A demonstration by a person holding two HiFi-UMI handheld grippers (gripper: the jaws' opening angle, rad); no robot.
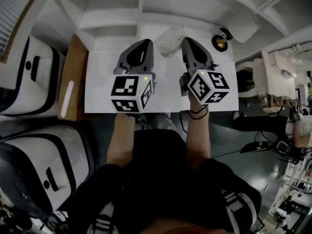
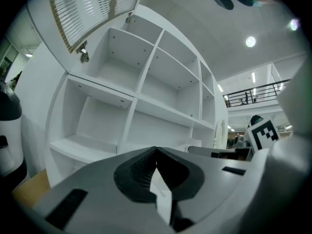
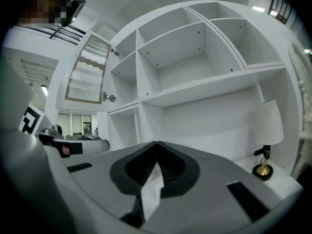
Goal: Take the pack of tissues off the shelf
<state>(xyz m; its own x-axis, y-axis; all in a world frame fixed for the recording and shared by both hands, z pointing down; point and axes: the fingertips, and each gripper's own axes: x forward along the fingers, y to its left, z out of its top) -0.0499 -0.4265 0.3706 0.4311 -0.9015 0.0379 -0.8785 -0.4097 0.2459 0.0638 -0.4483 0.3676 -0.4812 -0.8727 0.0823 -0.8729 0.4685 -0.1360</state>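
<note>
A pale, crinkled pack of tissues lies on the white table at the foot of the white shelf, between my two grippers' tips. My left gripper rests on the table just left of the pack, its jaws meeting at the tip. My right gripper lies along the pack's right side, also shut. Both gripper views face empty white shelf compartments. A white patch shows in the hollow behind each pair of tips; I cannot tell what it is.
A small brass lamp with a white shade stands at the table's right back corner. A wooden board adjoins the table's left edge. White machines stand on the left, and cables lie on the floor at the right.
</note>
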